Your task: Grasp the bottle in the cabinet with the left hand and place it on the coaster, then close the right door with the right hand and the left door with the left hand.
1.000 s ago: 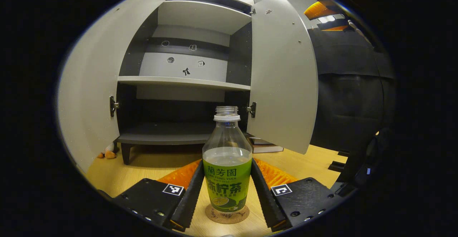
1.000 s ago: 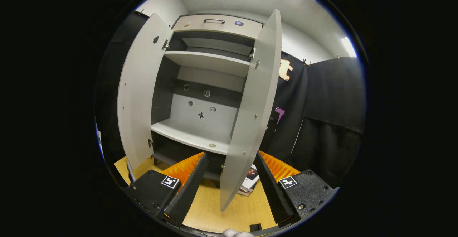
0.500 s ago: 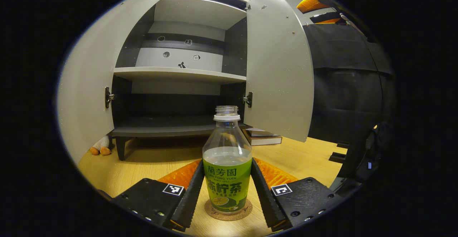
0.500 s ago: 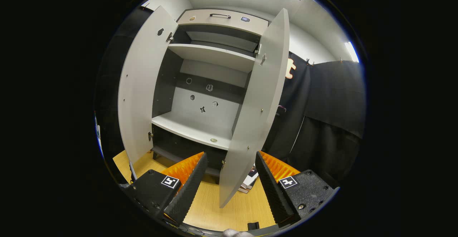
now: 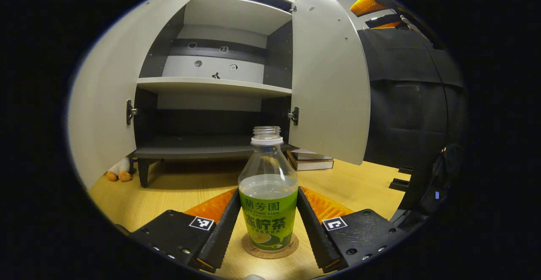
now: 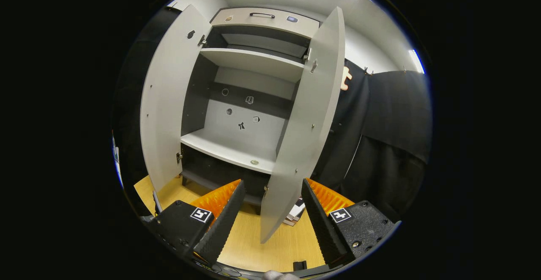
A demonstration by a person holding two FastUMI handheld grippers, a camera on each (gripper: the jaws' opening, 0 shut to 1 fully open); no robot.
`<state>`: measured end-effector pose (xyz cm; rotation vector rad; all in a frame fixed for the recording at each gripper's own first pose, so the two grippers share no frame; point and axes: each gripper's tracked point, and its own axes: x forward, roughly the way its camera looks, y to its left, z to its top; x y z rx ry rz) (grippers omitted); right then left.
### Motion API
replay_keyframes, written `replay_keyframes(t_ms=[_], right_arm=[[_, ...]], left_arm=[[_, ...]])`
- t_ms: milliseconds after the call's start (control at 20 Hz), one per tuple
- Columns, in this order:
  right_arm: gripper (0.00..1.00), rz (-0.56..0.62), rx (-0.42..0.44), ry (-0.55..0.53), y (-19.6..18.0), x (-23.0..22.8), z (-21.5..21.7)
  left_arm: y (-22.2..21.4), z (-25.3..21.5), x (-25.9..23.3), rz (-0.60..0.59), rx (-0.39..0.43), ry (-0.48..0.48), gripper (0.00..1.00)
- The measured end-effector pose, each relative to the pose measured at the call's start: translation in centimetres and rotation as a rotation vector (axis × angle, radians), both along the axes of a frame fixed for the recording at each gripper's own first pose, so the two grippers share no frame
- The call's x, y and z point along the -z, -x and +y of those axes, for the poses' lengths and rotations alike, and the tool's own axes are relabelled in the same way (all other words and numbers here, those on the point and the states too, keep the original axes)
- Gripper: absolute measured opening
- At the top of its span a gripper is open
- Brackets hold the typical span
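Since the earlier frames my left gripper view has settled lower, so the cabinet (image 5: 211, 89) sits a touch higher in it, and in my right gripper view the right door (image 6: 305, 119) has drifted slightly nearer the middle between my fingers. Both doors are open: the left door (image 5: 105, 98) swings wide, the right one stands edge-on toward my right gripper (image 6: 270, 220), whose tongs are spread wide and hold nothing. The shelves look bare apart from small stickers on the back panel and a small disc on the middle shelf (image 6: 254, 162). A stack of books (image 5: 310, 161) lies on the wooden table (image 5: 181, 187) under the right door, and a small plush toy (image 5: 118, 172) sits by the cabinet leg.

The green-labelled tea bottle (image 5: 268, 195), uncapped and partly filled, stands upright on the cork coaster (image 5: 270, 246), so I judge placement done in all but release. My left gripper (image 5: 268, 225) is closed to a narrow gap with both fingers against the bottle's sides. To finish well I should open evenly, then back straight out so neither finger clips the bottle, since an open neck would spill if tipped. Only then push the right door.
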<state>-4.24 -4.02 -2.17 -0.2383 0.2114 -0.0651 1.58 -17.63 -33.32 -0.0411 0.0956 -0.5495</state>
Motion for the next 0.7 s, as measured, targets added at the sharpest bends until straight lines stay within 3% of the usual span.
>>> replay_keyframes(t_ms=[150, 300, 450, 700], right_arm=[[0.84, -0.003, 0.01, -0.012, 0.3, 0.0, -0.3], [0.84, -0.009, 0.015, -0.016, 0.6, -0.1, -0.4], [0.84, -0.016, 0.015, -0.022, 0.8, -0.3, -0.4], [0.84, -0.045, 0.012, -0.033, 0.9, -1.1, -0.3]], left_arm=[[0.2, 0.1, -0.7, -0.007, 0.002, -0.006, 0.84], [0.2, 0.0, -1.9, -0.03, 0.007, -0.011, 0.84], [0.3, -0.2, -3.0, -0.04, 0.012, -0.015, 0.98], [0.3, 0.2, -7.1, -0.077, -0.012, 0.001, 0.98]])
